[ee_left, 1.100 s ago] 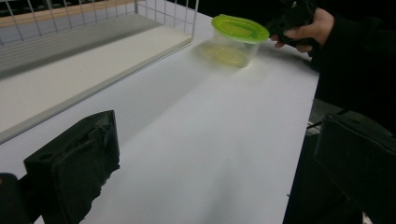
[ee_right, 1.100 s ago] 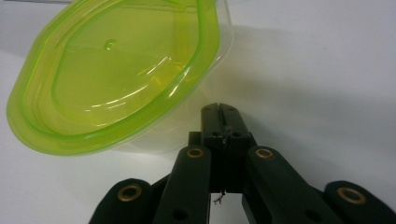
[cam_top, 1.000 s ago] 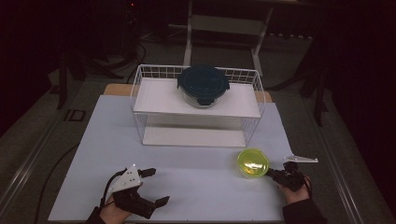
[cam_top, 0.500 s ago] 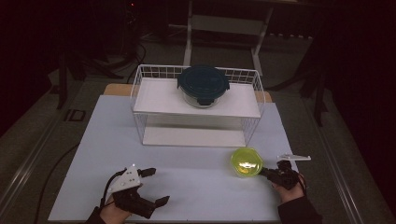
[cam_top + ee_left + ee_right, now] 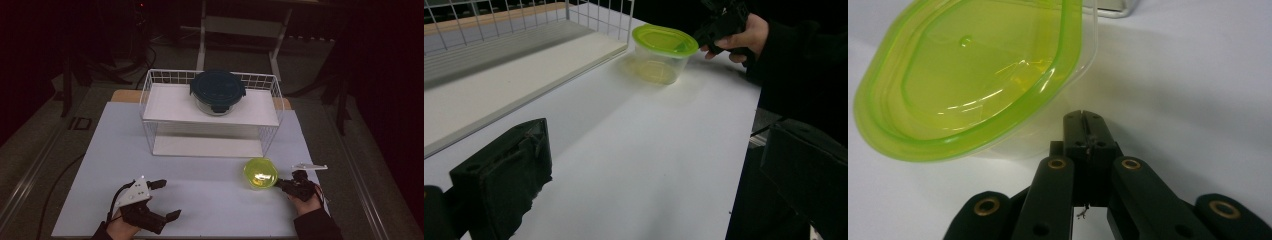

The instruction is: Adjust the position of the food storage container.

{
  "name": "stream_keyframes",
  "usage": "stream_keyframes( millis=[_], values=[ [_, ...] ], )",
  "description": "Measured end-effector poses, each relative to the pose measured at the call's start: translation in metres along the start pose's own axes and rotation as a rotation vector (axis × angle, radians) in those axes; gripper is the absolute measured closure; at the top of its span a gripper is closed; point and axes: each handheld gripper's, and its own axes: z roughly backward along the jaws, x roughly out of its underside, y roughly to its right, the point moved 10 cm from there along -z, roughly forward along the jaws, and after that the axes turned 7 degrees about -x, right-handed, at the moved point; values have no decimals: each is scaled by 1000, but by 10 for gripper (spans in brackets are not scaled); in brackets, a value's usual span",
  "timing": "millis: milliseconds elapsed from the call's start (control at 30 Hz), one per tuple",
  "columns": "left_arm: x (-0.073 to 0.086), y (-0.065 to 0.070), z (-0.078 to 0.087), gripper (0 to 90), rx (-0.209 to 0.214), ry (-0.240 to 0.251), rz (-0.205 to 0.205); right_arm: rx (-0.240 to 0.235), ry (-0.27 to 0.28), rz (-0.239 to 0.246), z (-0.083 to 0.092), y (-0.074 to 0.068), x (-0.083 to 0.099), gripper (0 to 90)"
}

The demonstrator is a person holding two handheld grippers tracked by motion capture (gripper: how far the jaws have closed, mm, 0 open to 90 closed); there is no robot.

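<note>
A clear tub with a yellow-green lid [image 5: 260,173] stands on the white table [image 5: 100,165] at the front right, in front of the wire rack. My right gripper [image 5: 278,183] lies just right of it, shut with nothing between its jaws. In the right gripper view the closed tip [image 5: 1083,119] sits right at the tub's [image 5: 973,75] side wall under the lid rim. My left gripper [image 5: 167,199] rests at the front left, open and holding nothing. In the left gripper view its jaws [image 5: 654,175] stand wide apart, with the tub [image 5: 664,42] and the right gripper [image 5: 704,32] farther off.
A white wire rack [image 5: 150,95] with a flat shelf stands at the back middle of the table. On the shelf sits a glass container with a dark teal lid [image 5: 217,90]. Bare table surface lies between the two grippers. The table's right edge runs close to the right hand.
The yellow-green tub has slid a little to the left across the table, with the shut right gripper following behind it. The left gripper has stayed where it was.
</note>
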Motion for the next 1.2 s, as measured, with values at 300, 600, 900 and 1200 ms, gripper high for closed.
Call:
stream_keyframes(
  millis=[300,600,900,1200],
  values=[
    [0,0,0,0,-1,-2,-3,-38,-22,25,-14,-15,-6,900],
    [1,-1,1,0,-8,-5,-7,-77,-49,68,-34,-37,-16,900],
    [1,-3,2,0,-13,-2,-9,-68,-35,60,-36,-34,-26,900],
    [1,-2,2,0,-10,-1,-10,-111,-63,80,-53,-52,-26,900]
  ],
)
